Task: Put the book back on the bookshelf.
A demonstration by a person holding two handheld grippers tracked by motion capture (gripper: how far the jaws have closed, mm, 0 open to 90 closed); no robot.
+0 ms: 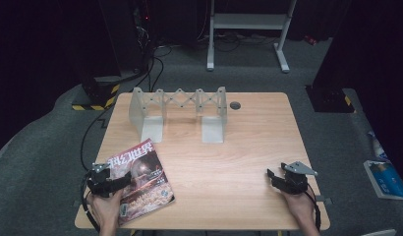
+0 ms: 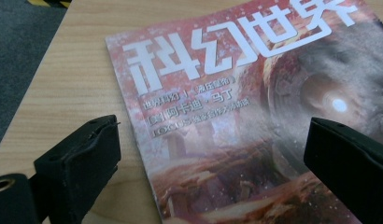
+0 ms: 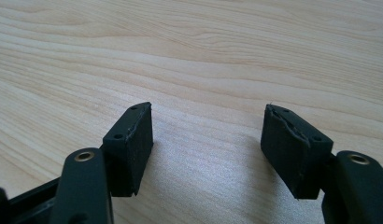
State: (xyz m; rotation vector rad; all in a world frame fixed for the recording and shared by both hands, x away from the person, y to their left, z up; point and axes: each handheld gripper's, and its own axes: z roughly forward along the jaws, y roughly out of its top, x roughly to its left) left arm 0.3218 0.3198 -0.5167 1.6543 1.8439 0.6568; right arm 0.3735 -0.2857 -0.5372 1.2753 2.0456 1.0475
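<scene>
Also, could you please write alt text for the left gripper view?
A red glossy paper magazine with large white Chinese title characters lies on a light wooden table. The left hand-held gripper stands open over its lower left edge, one black jaw on each side.

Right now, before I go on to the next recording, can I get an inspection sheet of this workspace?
Surface: wooden table, bare grain, round hole at the rear.
Job's things: magazine lying flat at the front-left corner, cover up.
Clutter: grey expandable rack standing at the rear.
Grippers: left claw open over the magazine's edge; right claw open, holding nothing, above bare wood.
Cables: black cable off the left edge.
Surroundings: grey carpet, white stand frame behind.
</scene>
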